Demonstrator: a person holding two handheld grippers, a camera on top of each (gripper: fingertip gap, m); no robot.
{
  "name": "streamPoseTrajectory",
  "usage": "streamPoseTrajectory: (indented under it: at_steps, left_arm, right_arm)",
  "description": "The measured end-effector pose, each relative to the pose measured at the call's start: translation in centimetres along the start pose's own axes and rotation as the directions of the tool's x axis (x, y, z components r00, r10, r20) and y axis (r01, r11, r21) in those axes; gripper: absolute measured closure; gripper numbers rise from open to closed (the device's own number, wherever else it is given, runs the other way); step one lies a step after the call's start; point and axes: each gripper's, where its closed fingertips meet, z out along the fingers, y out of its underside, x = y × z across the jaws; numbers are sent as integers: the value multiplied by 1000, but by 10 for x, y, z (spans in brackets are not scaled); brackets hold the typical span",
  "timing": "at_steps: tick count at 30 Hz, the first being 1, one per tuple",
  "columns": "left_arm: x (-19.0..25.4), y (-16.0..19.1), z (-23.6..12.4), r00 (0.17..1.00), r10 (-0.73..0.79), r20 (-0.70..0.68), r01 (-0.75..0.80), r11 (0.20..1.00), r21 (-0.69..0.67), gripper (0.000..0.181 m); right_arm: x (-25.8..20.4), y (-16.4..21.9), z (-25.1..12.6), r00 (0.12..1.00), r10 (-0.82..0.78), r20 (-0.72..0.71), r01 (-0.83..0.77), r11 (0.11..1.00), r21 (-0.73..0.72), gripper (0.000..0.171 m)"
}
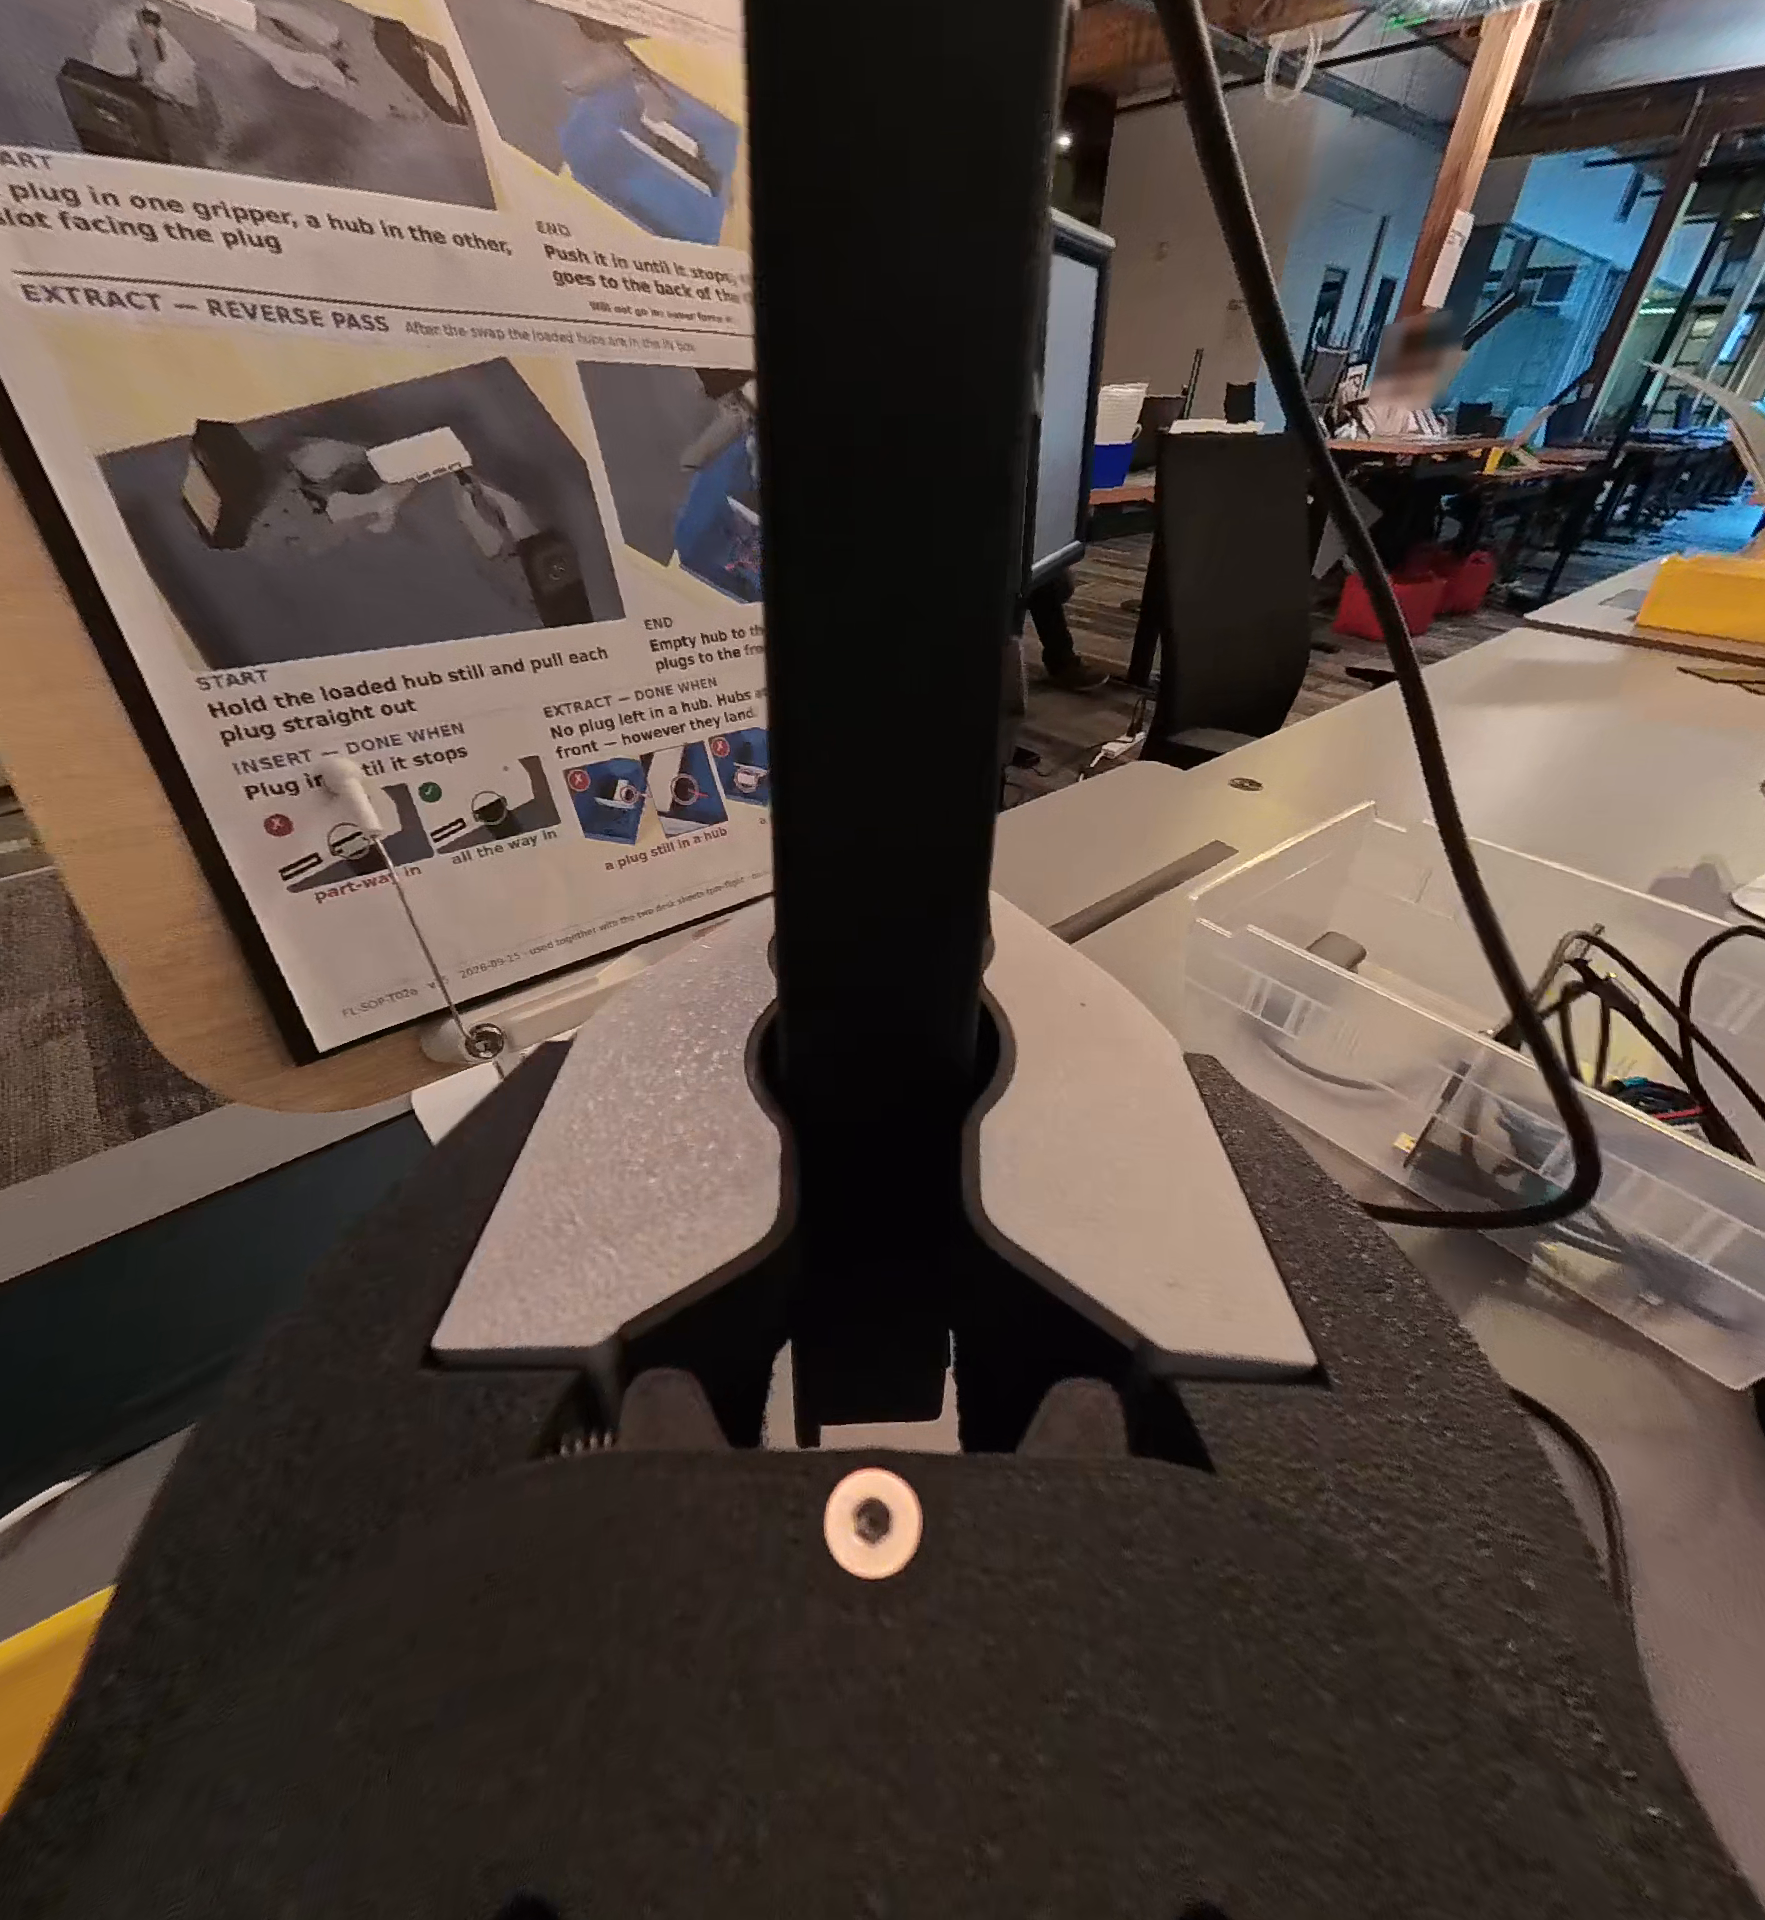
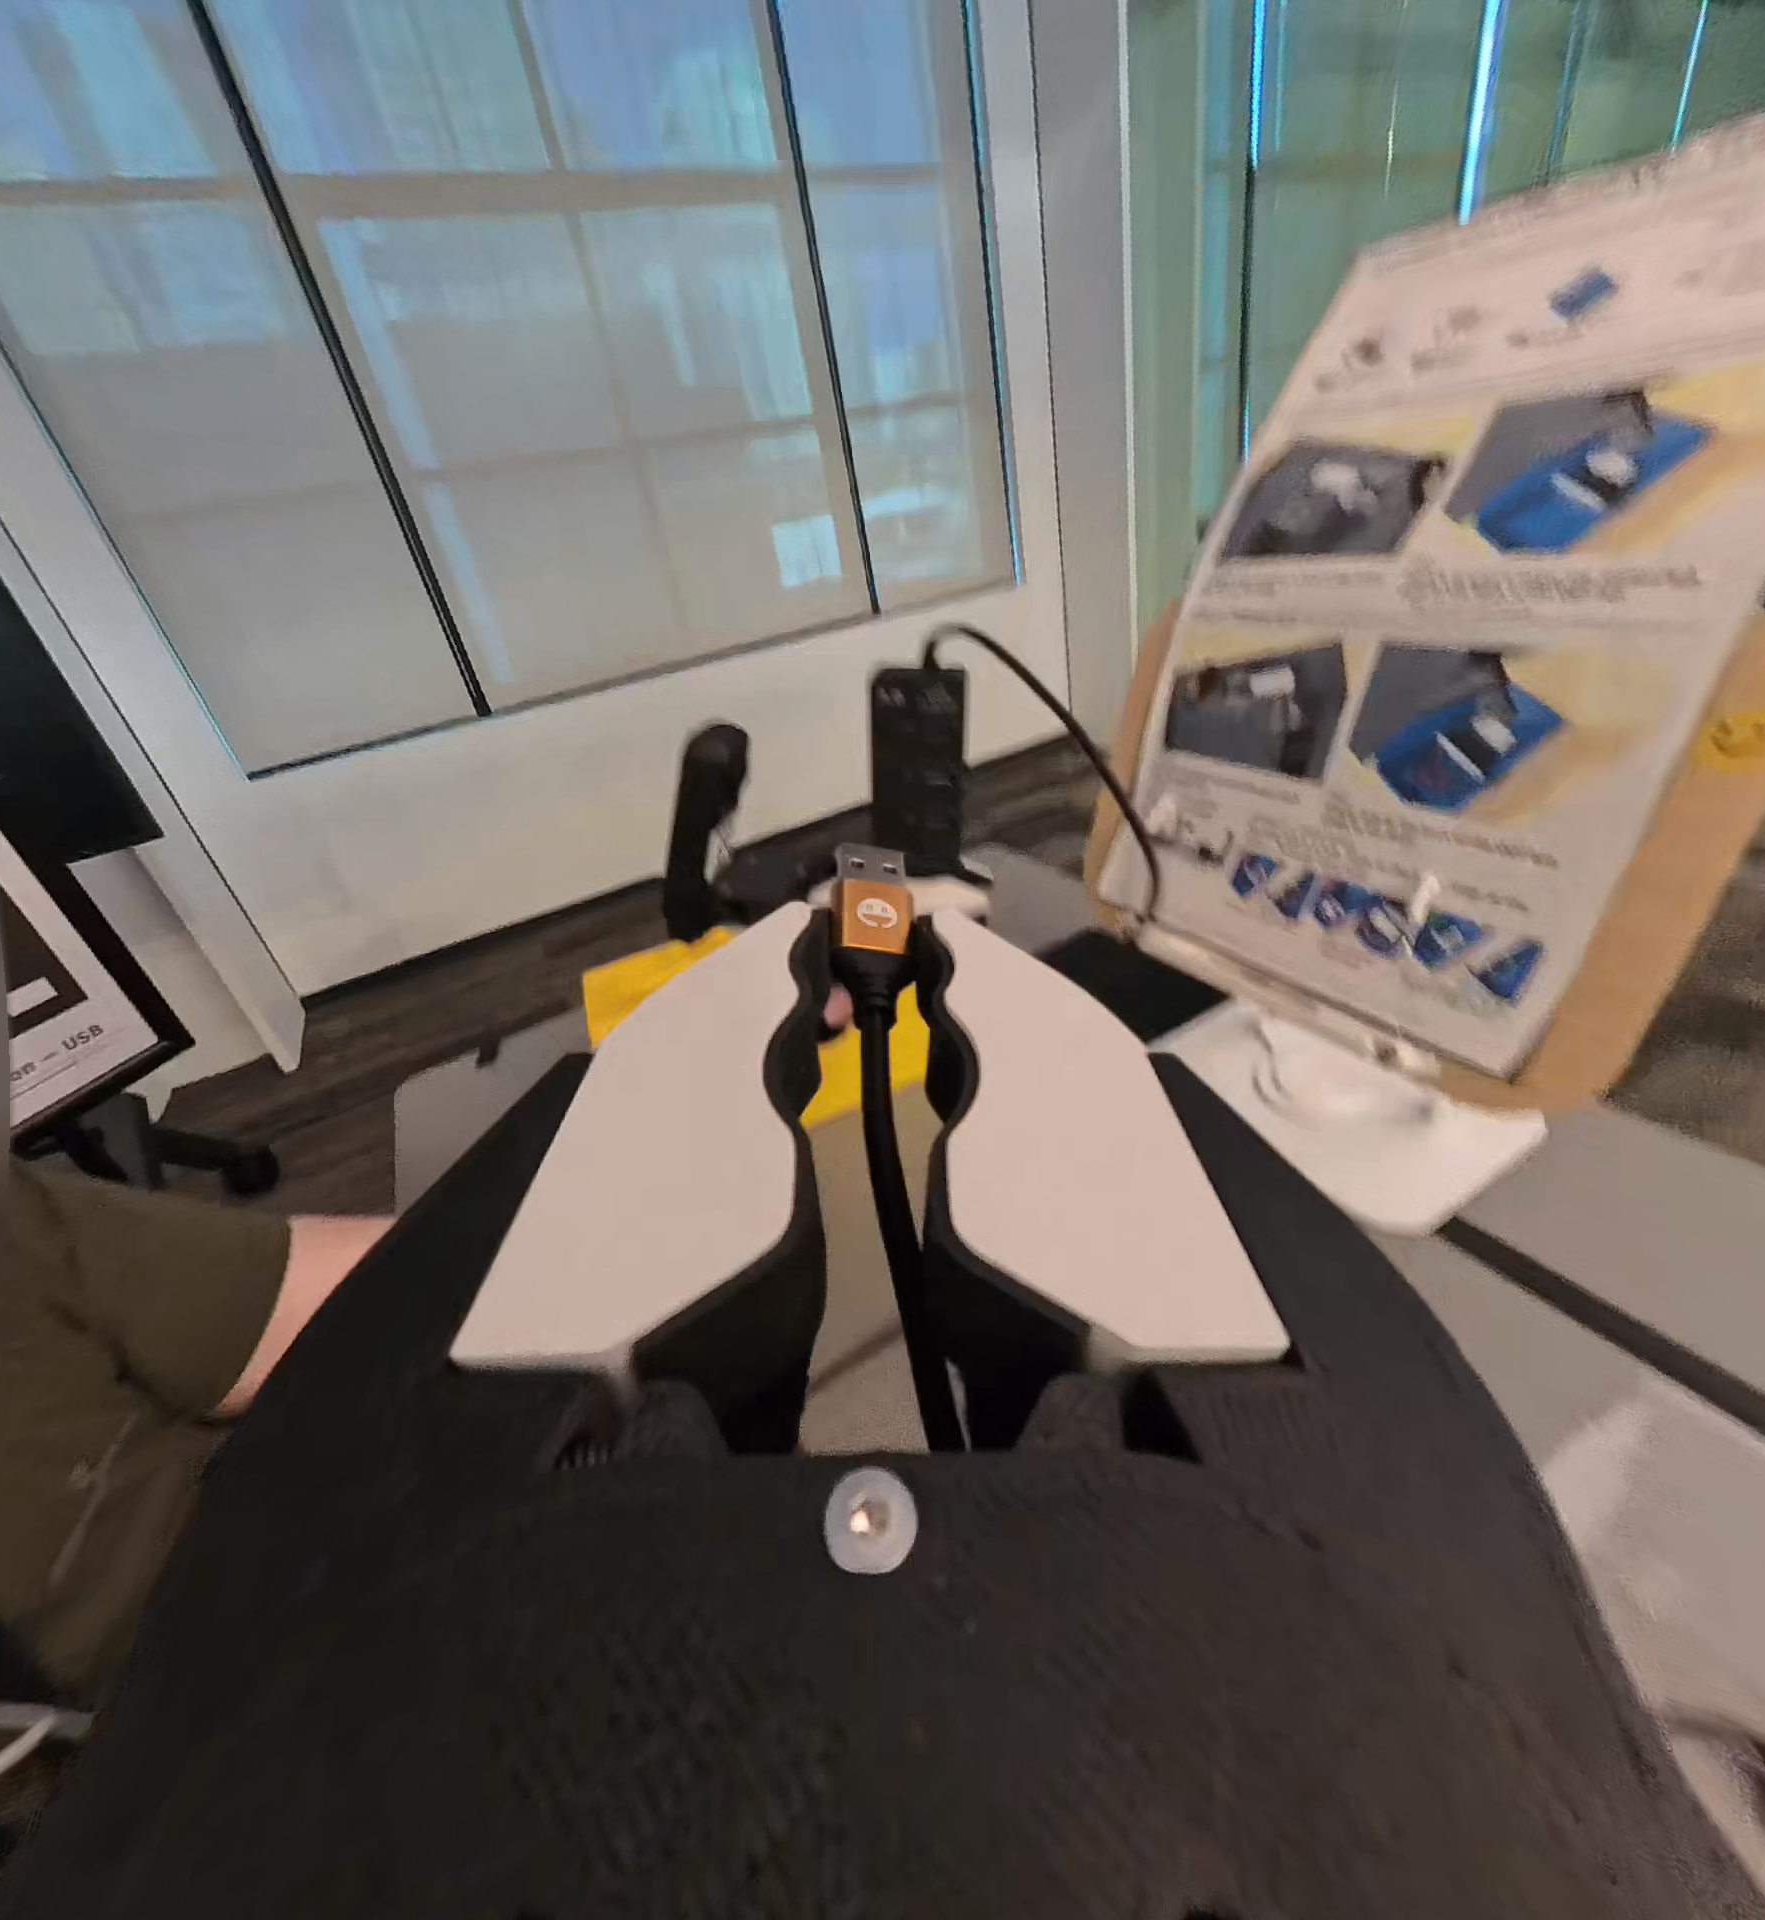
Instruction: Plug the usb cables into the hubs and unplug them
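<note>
In the left wrist view my left gripper (image 1: 883,997) is shut on a long black USB hub (image 1: 899,520) that stands upright between the fingers and runs past the top edge. The hub's black cable (image 1: 1377,582) loops down to the right. In the right wrist view my right gripper (image 2: 873,935) is shut on an orange USB plug (image 2: 871,904). Its metal tip points forward, and its black cable (image 2: 893,1195) runs back between the fingers. The same hub (image 2: 917,758) stands farther ahead, apart from the plug.
A printed instruction board (image 1: 338,520) leans at the desk's far edge and also shows in the right wrist view (image 2: 1429,675). A clear plastic bin (image 1: 1480,1091) holding black cables sits on the right. A yellow bin (image 2: 649,987) lies ahead. A person's sleeve (image 2: 109,1309) is at the left. The left gripper's tips are roughly 30 centimetres from the right gripper's.
</note>
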Motion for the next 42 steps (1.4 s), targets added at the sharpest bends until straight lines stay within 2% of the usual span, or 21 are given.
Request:
streamPoseTrajectory:
  at_steps: [3,5,10,13,17,20,23,26,30,32,34,37,40,42]
  left_arm:
    - [5,-2,-1,1000,-3,-28,3,1000,-6,155]
    - [8,-4,-2,999,-9,-47,9,1000,-1,155]
    - [13,-7,-3,996,-30,-85,30,1000,-1,152]
    - [16,-7,-3,994,-36,-100,36,999,-3,152]
    - [20,-5,-1,994,-25,-107,24,1000,-14,152]
    - [24,-4,1,993,-14,-114,11,1000,-23,152]
    - [27,-4,2,993,-5,-118,2,1000,-27,155]
    - [29,-5,1,992,-5,-125,2,1000,-27,155]
    - [31,-7,0,991,-2,-132,-1,1000,-23,155]
    - [32,-8,0,991,1,-134,-4,1000,-21,155]
    - [33,-10,-2,991,2,-137,-4,1000,-15,155]
    - [35,-13,-3,990,4,-144,-5,1000,-10,152]
    - [35,-14,-5,989,2,-146,-3,1000,-7,155]
    - [35,-14,-5,988,-8,-152,7,1000,-3,155]
  right_arm:
    - [47,26,-30,989,102,-106,-115,985,-126,155]
    - [82,62,-49,962,201,-186,-239,948,-211,155]
    - [144,149,-88,840,465,-280,-531,810,-248,155]
    - [158,180,-99,787,548,-283,-614,740,-275,155]
    - [149,216,-104,763,583,-278,-639,616,-461,154]
    - [111,206,-96,720,690,-73,-597,563,-572,155]
    - [92,186,-90,770,638,31,-485,616,-620,154]
    - [72,153,-81,757,632,167,-432,675,-599,155]
    - [78,141,-69,669,719,190,-522,636,-568,155]
    - [89,152,-63,621,770,143,-590,580,-562,155]
    - [103,180,-62,624,781,20,-624,513,-589,155]
    - [128,226,-77,687,701,-193,-626,435,-648,154]
    - [140,256,-101,759,562,-330,-584,362,-727,154]
    - [145,270,-115,823,437,-363,-521,323,-790,153]
